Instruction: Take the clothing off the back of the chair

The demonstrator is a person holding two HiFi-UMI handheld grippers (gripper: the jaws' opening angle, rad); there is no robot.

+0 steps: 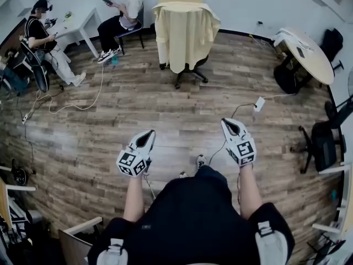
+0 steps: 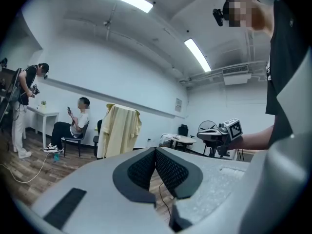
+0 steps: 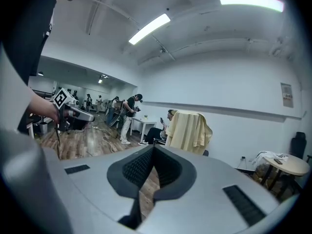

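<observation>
A pale yellow garment [image 1: 185, 35] hangs over the back of a black office chair [image 1: 191, 70] at the far middle of the room. It also shows in the left gripper view as the garment [image 2: 119, 130] and in the right gripper view as the garment [image 3: 190, 133], far ahead of the jaws. My left gripper [image 1: 148, 137] and right gripper [image 1: 229, 124] are held out in front of me, well short of the chair. The left gripper [image 2: 156, 151] is shut with nothing in it. In its own view the right gripper [image 3: 153, 147] likewise has its tips together, empty.
A person sits on a chair [image 1: 122, 15] and another person [image 1: 41, 35] is by a white table [image 1: 77, 24] at the back left. A round table [image 1: 309, 51] and a black chair [image 1: 322, 142] stand on the right. Cables [image 1: 71, 105] and a plug block [image 1: 258, 104] lie on the wooden floor.
</observation>
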